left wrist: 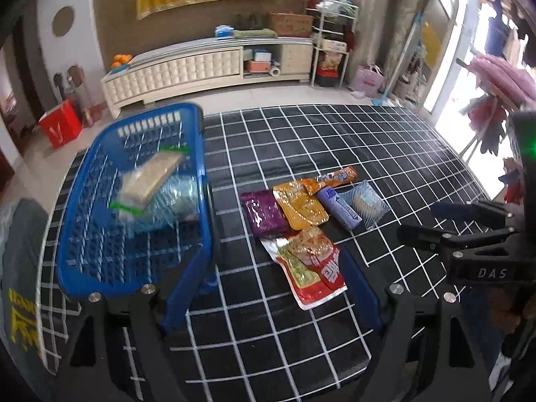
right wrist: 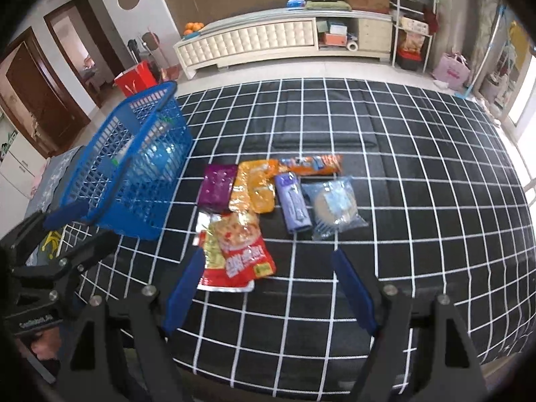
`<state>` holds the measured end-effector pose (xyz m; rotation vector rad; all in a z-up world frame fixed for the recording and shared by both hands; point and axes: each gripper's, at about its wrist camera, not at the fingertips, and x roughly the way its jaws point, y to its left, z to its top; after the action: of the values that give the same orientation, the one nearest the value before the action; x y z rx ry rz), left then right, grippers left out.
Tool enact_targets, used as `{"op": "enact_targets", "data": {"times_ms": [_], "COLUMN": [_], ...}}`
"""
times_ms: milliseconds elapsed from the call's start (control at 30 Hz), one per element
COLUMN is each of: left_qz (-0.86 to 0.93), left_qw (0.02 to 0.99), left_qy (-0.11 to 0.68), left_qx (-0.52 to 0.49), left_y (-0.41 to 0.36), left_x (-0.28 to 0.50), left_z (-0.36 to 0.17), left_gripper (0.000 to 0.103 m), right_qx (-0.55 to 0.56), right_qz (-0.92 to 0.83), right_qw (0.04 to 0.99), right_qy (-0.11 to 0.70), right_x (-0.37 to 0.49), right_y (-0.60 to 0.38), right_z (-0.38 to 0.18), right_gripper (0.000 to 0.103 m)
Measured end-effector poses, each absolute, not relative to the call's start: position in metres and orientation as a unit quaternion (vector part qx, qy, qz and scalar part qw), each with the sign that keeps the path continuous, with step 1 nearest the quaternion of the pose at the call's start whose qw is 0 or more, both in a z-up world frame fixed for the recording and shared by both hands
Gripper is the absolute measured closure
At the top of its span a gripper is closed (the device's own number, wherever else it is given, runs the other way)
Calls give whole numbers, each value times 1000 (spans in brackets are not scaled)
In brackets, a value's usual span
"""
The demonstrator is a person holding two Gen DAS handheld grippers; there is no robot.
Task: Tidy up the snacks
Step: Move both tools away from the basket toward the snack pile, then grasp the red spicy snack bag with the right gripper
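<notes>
Black grid-patterned cloth (right wrist: 385, 154) — bearing blue basket (right wrist: 134, 174) and snack packets (right wrist: 264, 197).

checkered cloth (right wrist: 402, 140) | cream cabinet (right wrist: 268, 40) | red bag (left wrist: 60, 127) | oranges (right wrist: 193, 26)

1. The basket (right wrist: 130, 167) stands at the table's (right wrist: 402, 140) left edge, with two packets (left wrist: 157, 187) inside.
2. Right of it, well apart, the loose snacks (right wrist: 268, 194) lie clustered mid-table.
3. One pouch (right wrist: 241, 248) lies nearest, partly over another.
4. A cabinet (right wrist: 268, 40) stands far behind.
</notes>
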<state>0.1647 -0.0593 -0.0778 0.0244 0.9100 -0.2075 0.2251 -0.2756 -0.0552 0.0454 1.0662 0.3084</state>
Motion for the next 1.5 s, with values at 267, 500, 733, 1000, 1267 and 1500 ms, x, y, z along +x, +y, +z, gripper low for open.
{"op": "enact_targets", "data": {"times_ms": [267,500,733,1000,1267,1500], "left_qz": [-61,-47,-49,-47,-44,-51], "left_qw": [899,885,881,878,879,880], "left_qy": [435,463,470,477,475,472], "left_qx": [-8,-18,2,-13,-22,-28], "left_y": [-63,-58,-64,-56,-49,-50], "left_x": [135,143,154,157,148,138], "left_z": [-125,-160,-171,-178,-177,-164], "left_gripper": [23,23,23,23,23,23], "right_qx": [-15,-46,-83,-94,-78,-34], "right_qz": [153,180,198,209,212,196], "right_qw": [855,831,811,799,800,818], "right_qy": [495,525,545,555,556,540], "right_x": [216,242,264,272,252,230], "right_y": [-262,-235,-207,-198,-199,-230], "right_z": [-89,-126,-151,-157,-153,-131], "right_gripper": [21,21,21,43,66,68]}}
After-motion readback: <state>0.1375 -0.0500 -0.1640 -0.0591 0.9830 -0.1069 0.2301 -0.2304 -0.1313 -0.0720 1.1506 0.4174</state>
